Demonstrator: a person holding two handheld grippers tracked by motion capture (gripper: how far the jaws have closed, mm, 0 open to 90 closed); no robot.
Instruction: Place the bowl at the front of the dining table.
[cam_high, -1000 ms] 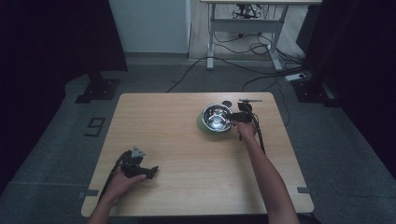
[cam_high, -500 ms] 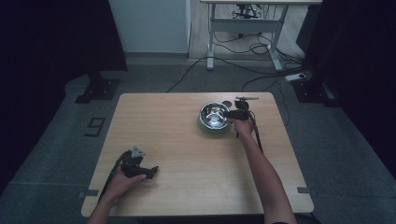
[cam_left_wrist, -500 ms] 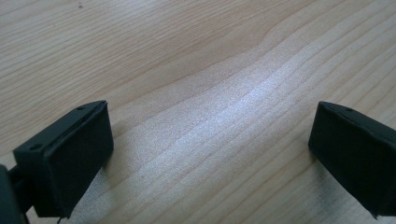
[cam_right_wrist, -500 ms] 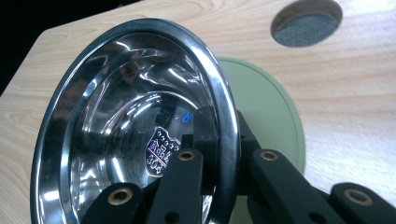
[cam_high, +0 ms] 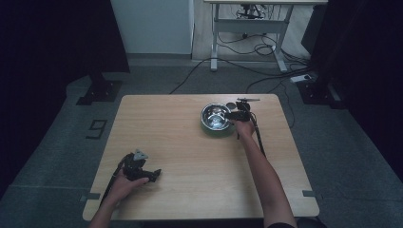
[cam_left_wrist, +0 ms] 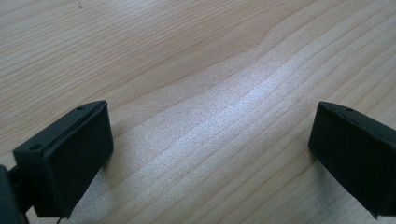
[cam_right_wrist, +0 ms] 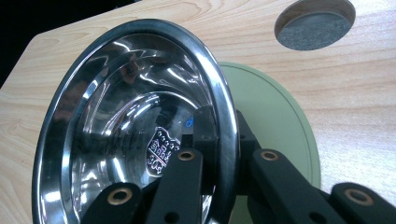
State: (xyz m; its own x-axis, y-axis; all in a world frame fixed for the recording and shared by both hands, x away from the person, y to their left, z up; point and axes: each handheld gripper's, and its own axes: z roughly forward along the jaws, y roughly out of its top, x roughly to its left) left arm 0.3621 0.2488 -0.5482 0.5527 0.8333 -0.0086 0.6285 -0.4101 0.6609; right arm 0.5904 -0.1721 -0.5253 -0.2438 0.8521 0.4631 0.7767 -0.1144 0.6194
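A shiny steel bowl (cam_high: 215, 115) sits over a pale green plate (cam_high: 208, 128) at the table's far right. My right gripper (cam_high: 234, 115) is shut on the bowl's near rim, one jaw inside and one outside. In the right gripper view the bowl (cam_right_wrist: 135, 121) is tipped up off the green plate (cam_right_wrist: 273, 126), with the gripper (cam_right_wrist: 219, 140) pinching its rim. My left gripper (cam_high: 154, 174) rests on the table at the front left, held by a hand. Its jaws stand wide apart over bare wood in the left gripper view (cam_left_wrist: 210, 140), with nothing between them.
A round cable hole (cam_right_wrist: 314, 23) lies in the wooden table (cam_high: 166, 137) just beyond the bowl. A small dark tool (cam_high: 248, 100) lies near the table's far edge. Cables and a desk frame (cam_high: 247, 28) are on the floor behind.
The right gripper and bowl have shifted slightly; the bowl's rim looks lifted off the plate. The left gripper has stayed put.
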